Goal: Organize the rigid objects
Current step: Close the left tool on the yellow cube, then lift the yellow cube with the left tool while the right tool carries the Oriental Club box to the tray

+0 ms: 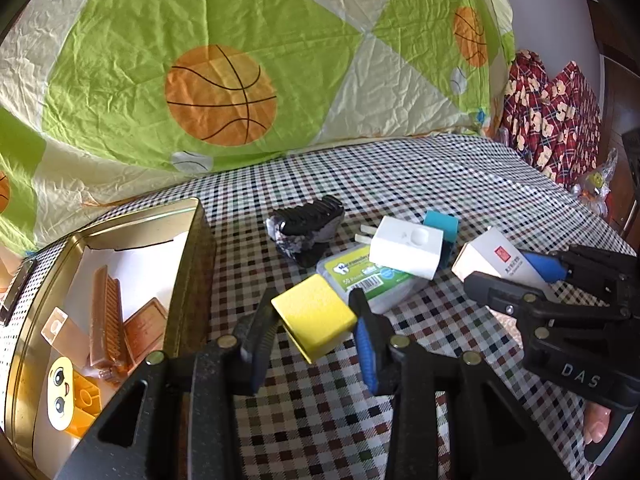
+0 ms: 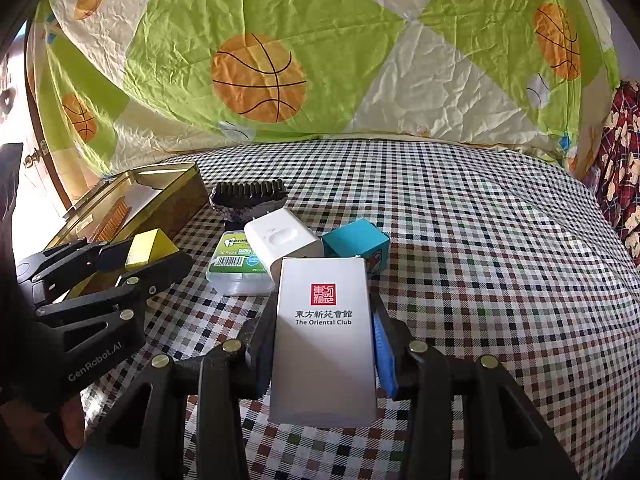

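My left gripper (image 1: 316, 316) is shut on a yellow block (image 1: 314, 316), held just right of the open gold tin (image 1: 188, 240); the block also shows in the right wrist view (image 2: 150, 246). My right gripper (image 2: 324, 340) is shut on a white "The Oriental Club" box (image 2: 324, 340), also seen in the left wrist view (image 1: 492, 258). On the checked cloth between them lie a white plug adapter (image 1: 406, 246), a teal cube (image 1: 440, 224), a green floss case (image 1: 368, 280) and a black comb piece (image 1: 306, 228).
The tin holds a brown comb (image 1: 106, 316), a brown card (image 1: 144, 330), an orange block (image 1: 86, 400) and a yellow face sticker (image 1: 60, 392). A green basketball quilt (image 1: 220, 96) rises behind. Red patterned fabric (image 1: 552, 120) lies at the right edge.
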Available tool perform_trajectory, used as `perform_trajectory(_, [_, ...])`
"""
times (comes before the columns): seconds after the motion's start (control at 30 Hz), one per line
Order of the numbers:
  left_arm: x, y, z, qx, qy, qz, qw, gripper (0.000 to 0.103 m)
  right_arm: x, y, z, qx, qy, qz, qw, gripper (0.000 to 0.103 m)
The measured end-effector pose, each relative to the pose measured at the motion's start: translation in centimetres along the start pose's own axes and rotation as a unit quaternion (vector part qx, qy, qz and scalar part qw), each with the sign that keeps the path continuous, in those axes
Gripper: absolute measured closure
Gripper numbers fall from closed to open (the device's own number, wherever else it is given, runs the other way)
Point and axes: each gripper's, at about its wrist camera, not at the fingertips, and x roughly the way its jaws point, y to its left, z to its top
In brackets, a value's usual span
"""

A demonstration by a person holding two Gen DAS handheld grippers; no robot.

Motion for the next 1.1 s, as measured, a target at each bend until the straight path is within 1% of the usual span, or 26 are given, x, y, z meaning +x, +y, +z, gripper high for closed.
perform_trajectory(0.13, [-0.6,0.2,-0.1,-0.005,-0.017,0.004,0.9998,0.068,-0.6,0.1,0.0,-0.003,-0.015,-0.002,1.000,0.059])
perform_trajectory(0.63, [-2.1,0.3,-0.2,-0.008,-0.057,0.017,0.9982,0.068,-1.4,0.3,0.1,-0.007,-0.040,-0.007,0.999,0.059])
perform_trajectory(0.8, [-2.7,0.6,-0.3,-0.016,-0.072,0.021,0.9970,0.068,-2.2,0.3,0.1,-0.008,-0.057,-0.011,0.998,0.059])
perform_trajectory(1.1, [-3.8,1.0,-0.5,-0.026,-0.102,0.027,0.9940,0.068,-2.9,0.4,0.1,-0.010,-0.075,-0.013,0.997,0.059])
